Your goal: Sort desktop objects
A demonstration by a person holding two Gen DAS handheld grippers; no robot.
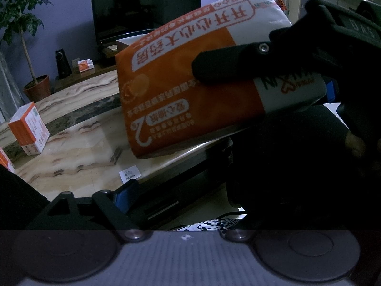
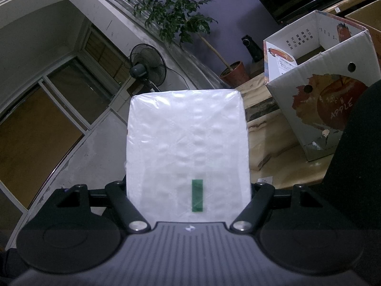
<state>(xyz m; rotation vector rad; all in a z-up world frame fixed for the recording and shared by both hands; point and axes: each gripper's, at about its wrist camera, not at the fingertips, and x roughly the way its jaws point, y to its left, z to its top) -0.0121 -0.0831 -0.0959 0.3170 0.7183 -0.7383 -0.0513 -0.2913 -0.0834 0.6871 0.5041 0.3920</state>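
Observation:
An orange-and-white soft tissue pack (image 1: 181,95) hangs tilted above the marble tea table (image 1: 78,152). My right gripper (image 1: 214,66) comes in from the upper right and is shut on it, one black finger (image 1: 221,64) lying across its printed face. In the right wrist view the pack's clear white underside (image 2: 188,131) with a green tab fills the space between the jaws of the right gripper (image 2: 188,166). My left gripper (image 1: 190,190) stands open below the pack with nothing between its fingers. Only its blue-padded left finger (image 1: 126,195) shows; the other is lost in the dark.
An orange-and-white tissue box (image 1: 28,128) stands on the table's left, another at the frame edge (image 1: 4,159). An open cardboard apple box (image 2: 321,95) stands on the table. A paper label (image 1: 130,174) lies near the table's front edge. TV (image 1: 145,4), potted plant (image 1: 38,88), fan (image 2: 147,69) behind.

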